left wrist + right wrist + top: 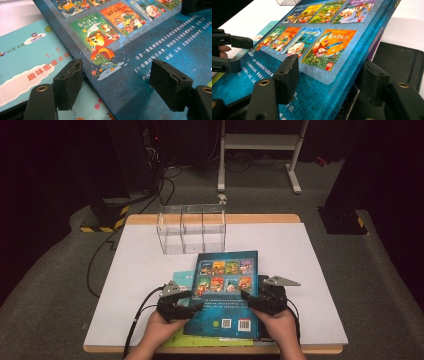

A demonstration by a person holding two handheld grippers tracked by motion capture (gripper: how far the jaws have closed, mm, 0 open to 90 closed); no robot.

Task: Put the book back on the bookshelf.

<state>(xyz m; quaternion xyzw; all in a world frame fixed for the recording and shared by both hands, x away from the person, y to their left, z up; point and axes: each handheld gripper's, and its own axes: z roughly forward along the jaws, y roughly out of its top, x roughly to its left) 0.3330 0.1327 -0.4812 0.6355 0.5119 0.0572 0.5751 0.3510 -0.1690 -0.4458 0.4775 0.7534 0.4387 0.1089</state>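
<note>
The blue hardcover picture book (225,292) lies atop a stack on the white table (310,270) — stiff, glossy, likely slippery — both grippers' jaws straddling its side edges, unclenched, best gripped there.

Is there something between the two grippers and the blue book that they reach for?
Nothing visible. The left gripper and the right gripper each straddle an edge of the blue book, which lies on other books.

dim, dark surroundings; overhead light brightens the white table (300,250), soft shadows, gripper views slightly blurred near the lens.
</note>
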